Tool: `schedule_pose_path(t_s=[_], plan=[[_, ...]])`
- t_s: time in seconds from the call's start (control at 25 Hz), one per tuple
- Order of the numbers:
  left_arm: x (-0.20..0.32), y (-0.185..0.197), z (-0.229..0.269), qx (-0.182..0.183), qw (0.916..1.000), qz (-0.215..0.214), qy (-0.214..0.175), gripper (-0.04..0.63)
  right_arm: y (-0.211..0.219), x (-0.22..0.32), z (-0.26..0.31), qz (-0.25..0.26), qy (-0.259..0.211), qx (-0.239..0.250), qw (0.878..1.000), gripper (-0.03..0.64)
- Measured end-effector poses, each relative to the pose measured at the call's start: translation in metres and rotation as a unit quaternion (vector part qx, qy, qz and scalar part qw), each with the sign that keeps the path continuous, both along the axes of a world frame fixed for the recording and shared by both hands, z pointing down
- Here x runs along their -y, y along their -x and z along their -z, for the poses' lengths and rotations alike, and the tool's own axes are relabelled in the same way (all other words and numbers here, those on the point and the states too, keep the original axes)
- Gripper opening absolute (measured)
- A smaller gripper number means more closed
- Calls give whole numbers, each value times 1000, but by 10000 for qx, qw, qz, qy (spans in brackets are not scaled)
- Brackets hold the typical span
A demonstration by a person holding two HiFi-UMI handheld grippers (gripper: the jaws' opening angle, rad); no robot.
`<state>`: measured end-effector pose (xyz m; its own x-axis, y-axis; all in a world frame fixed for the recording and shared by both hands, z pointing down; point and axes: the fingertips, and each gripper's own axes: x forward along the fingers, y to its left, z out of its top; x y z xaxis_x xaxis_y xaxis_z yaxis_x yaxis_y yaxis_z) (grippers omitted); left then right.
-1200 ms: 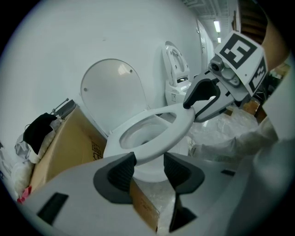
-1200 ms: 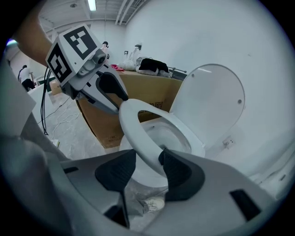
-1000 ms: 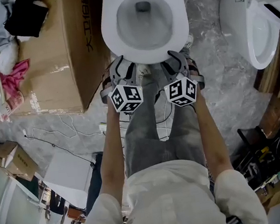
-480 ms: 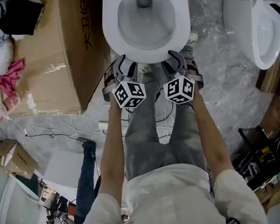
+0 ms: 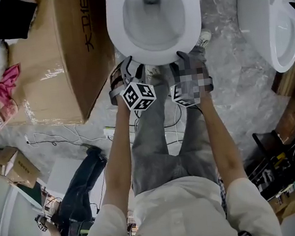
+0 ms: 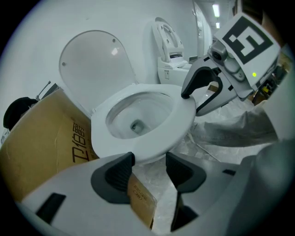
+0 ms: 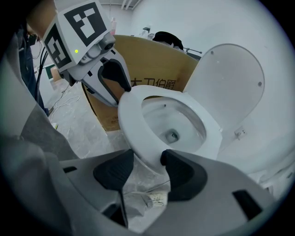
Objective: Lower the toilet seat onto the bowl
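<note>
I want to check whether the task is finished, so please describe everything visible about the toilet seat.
The toilet seat is a white, glossy oval ring, plastic by its look. It lies level on the bowl, while the lid stands upright behind it. Its front edge sits between the jaws of the left gripper and the right gripper; both pairs have just been opening and stand apart, not clamping it.
</note>
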<state>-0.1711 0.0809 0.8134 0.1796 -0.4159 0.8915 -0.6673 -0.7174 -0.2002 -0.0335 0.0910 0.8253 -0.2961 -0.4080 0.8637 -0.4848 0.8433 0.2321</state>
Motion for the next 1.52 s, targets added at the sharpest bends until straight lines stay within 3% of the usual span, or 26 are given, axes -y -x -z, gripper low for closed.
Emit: schedule_pose_path(t_s=[0.76, 1.12, 1.52], plan=[[-5, 2, -52, 198, 9993, -56, 312, 262, -2, -5, -52, 112, 103, -425, 9990, 239], [-6, 3, -51, -84, 9992, 128, 378, 236, -5, -6, -54, -108, 362, -378, 9986, 233], [3, 9, -9, -618, 9968, 496, 100, 187, 6, 5, -4, -410, 35, 71, 9991, 189]])
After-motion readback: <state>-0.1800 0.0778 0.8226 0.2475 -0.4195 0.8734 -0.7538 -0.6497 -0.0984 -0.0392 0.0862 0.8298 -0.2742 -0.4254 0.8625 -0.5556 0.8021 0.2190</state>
